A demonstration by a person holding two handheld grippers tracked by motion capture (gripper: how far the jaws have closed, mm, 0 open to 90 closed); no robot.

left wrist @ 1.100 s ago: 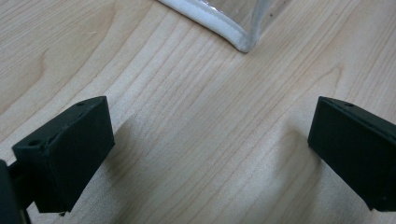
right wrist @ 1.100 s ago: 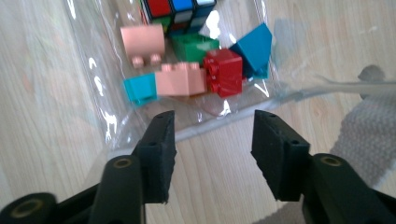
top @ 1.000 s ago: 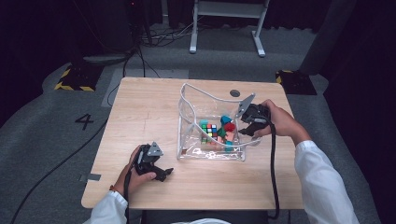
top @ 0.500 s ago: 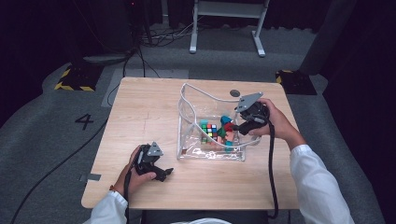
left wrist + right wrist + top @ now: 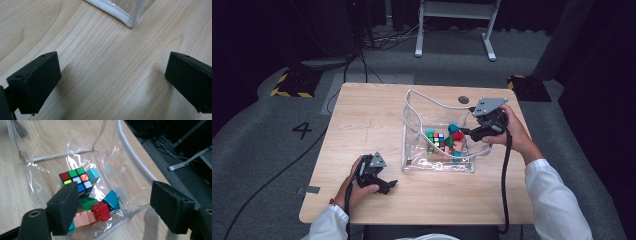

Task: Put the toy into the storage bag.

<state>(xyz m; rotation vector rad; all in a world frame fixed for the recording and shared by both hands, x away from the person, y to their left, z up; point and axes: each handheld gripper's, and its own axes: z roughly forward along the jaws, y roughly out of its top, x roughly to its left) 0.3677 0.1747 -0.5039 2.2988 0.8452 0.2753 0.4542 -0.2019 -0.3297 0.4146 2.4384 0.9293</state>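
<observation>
A see-through plastic bag [image 5: 412, 150] with a white trim sits in the middle of the light wooden desk [image 5: 362, 115]. The plastic is thin, shiny and crinkly, and its top is wide open.

Inside the bag lies one puzzle cube [image 5: 76, 180] with black edges and small colored squares. Around it are bumpy toy bricks: one red brick [image 5: 101, 211], one green brick [image 5: 87, 203] and one peach brick [image 5: 85, 218]. The red brick touches both the green and the peach one. There are also two smooth blue blocks, one [image 5: 93, 175] right beside the cube and one [image 5: 111, 200] just beside the red brick. More small pieces may lie under these, but I cannot tell.

The right gripper [image 5: 473, 132] is over the right side of the bag. Its black, blocky fingers [image 5: 63, 207] have just been opening. They are far apart with nothing between them.

The left gripper [image 5: 384, 186] rests low on the desk, near the bag's front left corner. Its fingers [image 5: 35, 80] are wide apart too, with bare wood between them.
</observation>
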